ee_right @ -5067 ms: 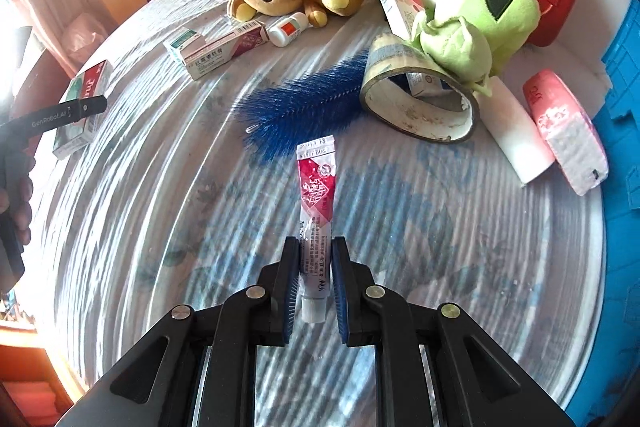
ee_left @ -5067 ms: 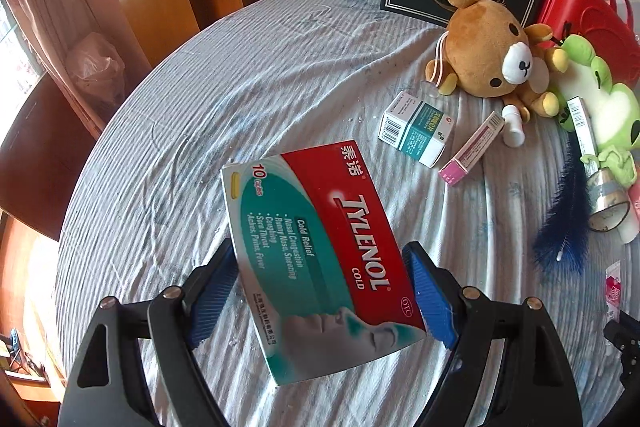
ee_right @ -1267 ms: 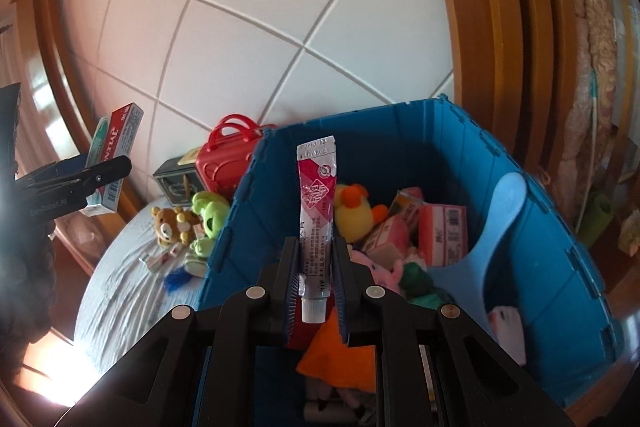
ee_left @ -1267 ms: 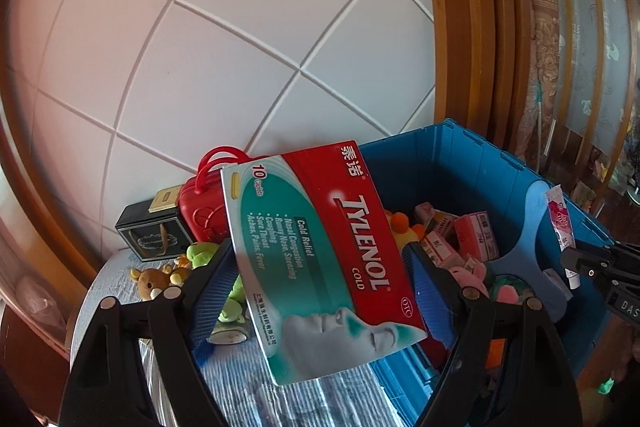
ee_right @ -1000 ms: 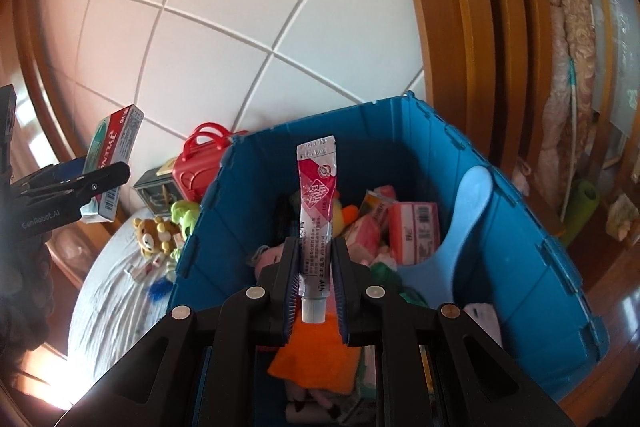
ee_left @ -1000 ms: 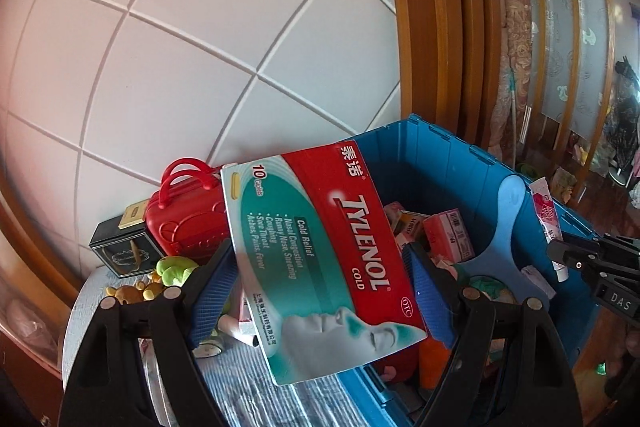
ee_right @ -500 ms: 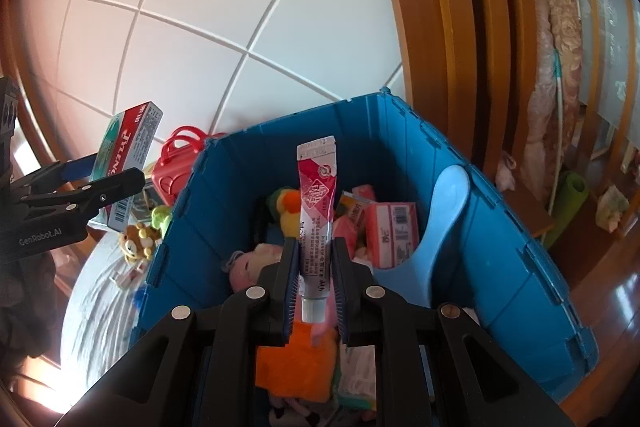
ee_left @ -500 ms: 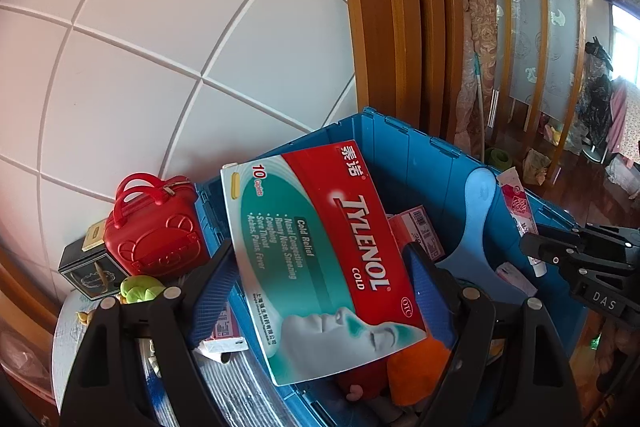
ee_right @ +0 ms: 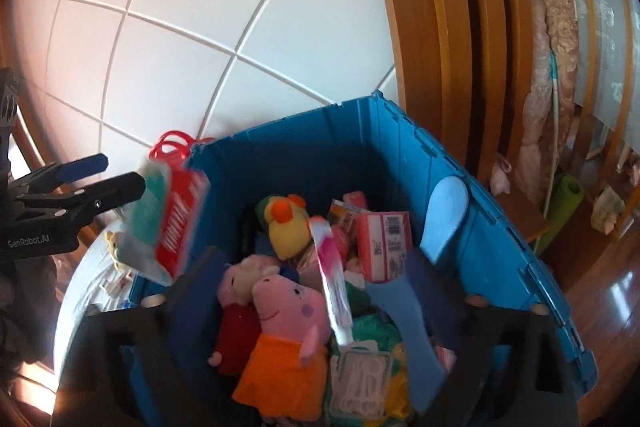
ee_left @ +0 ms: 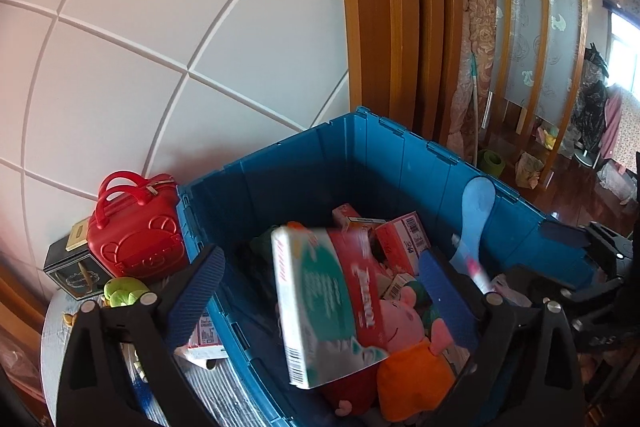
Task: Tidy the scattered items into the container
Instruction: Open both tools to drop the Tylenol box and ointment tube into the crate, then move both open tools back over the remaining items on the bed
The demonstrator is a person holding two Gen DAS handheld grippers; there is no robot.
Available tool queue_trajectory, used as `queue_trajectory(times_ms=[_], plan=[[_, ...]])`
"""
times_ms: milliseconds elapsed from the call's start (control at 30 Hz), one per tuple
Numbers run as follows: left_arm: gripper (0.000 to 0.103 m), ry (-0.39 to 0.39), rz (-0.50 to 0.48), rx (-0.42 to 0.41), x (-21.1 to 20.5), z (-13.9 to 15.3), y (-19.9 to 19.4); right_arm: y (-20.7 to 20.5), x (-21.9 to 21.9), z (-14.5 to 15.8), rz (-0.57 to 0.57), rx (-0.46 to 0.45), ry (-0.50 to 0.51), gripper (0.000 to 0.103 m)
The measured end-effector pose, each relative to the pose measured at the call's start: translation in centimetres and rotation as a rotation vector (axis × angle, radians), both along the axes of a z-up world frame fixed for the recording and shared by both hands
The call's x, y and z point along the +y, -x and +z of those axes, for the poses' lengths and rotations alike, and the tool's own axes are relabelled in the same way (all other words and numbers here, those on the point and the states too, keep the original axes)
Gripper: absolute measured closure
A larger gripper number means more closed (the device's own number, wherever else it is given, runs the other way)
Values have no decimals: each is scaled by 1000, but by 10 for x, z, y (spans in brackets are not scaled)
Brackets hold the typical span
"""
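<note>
Two tools hang wide open over the blue bin (ee_left: 400, 163). The left tool (ee_left: 320, 291) has let go of the medicine box (ee_left: 324, 303), and the right tool (ee_right: 316, 287) the pink tube (ee_right: 332, 283). Both things fall, blurred, between the fingers into the bin. Next, go back to the bench for more.

You have a deep blue crate (ee_left: 404, 155) in front of you, set against a white wall (ee_left: 160, 27) crossed by paler diagonal lines, with orange-brown wood trim (ee_left: 384, 7) beside it. Your medicine box (ee_left: 328, 303) is teal and red on white, with white lettering on the red. Your tube (ee_right: 332, 279) is white and magenta-pink. Inside the crate you see a pink pig plush (ee_right: 288, 327) in an orange dress, a yellow plush (ee_right: 286, 227) with orange spots, a pale blue scoop (ee_right: 444, 215) and a pink carton (ee_right: 384, 243). The small case (ee_left: 132, 227) is glossy red. Your gripper pads (ee_left: 196, 291) are ribbed dark blue on black frames.
</note>
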State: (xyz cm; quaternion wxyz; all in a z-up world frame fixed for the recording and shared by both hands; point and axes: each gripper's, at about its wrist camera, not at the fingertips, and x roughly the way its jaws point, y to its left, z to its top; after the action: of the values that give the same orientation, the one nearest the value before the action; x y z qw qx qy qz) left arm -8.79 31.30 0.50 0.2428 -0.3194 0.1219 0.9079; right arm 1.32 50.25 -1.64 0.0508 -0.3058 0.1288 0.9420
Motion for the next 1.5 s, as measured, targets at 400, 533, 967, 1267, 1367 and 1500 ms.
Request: queue_trajectory(times_ms=[400, 533, 967, 1267, 1367, 1500], plan=[[3, 15, 45, -48, -22, -15, 4, 11, -10, -2, 31, -20, 10, 1], [3, 12, 67, -53, -35, -19, -2, 9, -17, -1, 43, -16, 7, 1], [3, -25, 173, -79, -102, -30, -18, 15, -68, 8, 131, -23, -31, 1], [3, -26, 256, -108, -169, -46, -23, 24, -121, 5, 190, -38, -44, 1], [3, -24, 286, -117, -198, -52, -25, 28, -144, 4, 214, -41, -50, 1], [3, -22, 327, -136, -239, -61, -27, 38, -178, 1, 249, -44, -55, 1]])
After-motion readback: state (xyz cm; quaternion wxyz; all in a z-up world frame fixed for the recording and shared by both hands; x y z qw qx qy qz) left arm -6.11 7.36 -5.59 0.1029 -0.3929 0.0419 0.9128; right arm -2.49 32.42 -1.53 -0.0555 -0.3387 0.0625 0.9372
